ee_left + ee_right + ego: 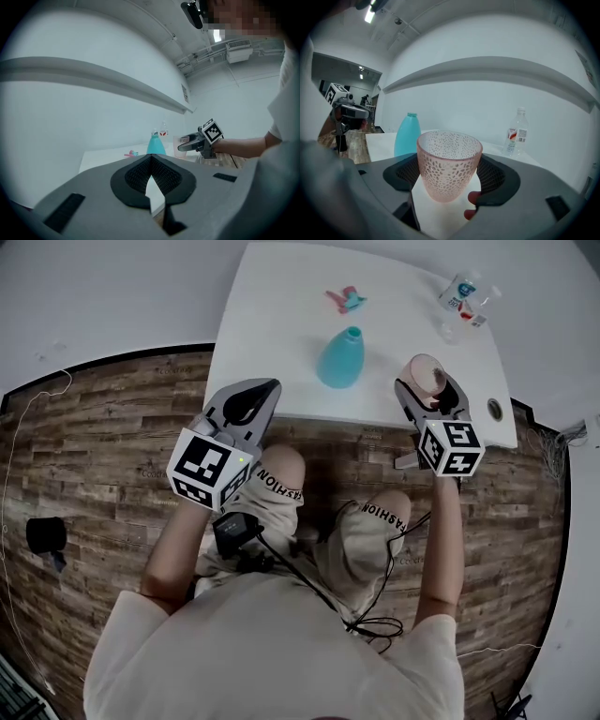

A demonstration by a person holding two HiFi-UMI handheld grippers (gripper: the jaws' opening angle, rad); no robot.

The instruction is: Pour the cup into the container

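A pink dimpled cup (424,369) stands upright near the white table's (272,324) front right edge. My right gripper (427,382) is shut on the pink cup, with a pad against each side of it (449,164). The teal bottle-shaped container (339,360) stands left of the cup, at the middle of the table, its neck open. My left gripper (255,395) hovers at the table's front edge, left of the container, and is shut with nothing between its pads (151,161). From the left gripper view, the container (155,144) and the right gripper (187,140) lie ahead.
A clear water bottle (459,292) lies at the far right corner beside another clear item (483,306). A small pink and teal object (347,301) rests at the back. The person's knees are under the front edge, over wood flooring.
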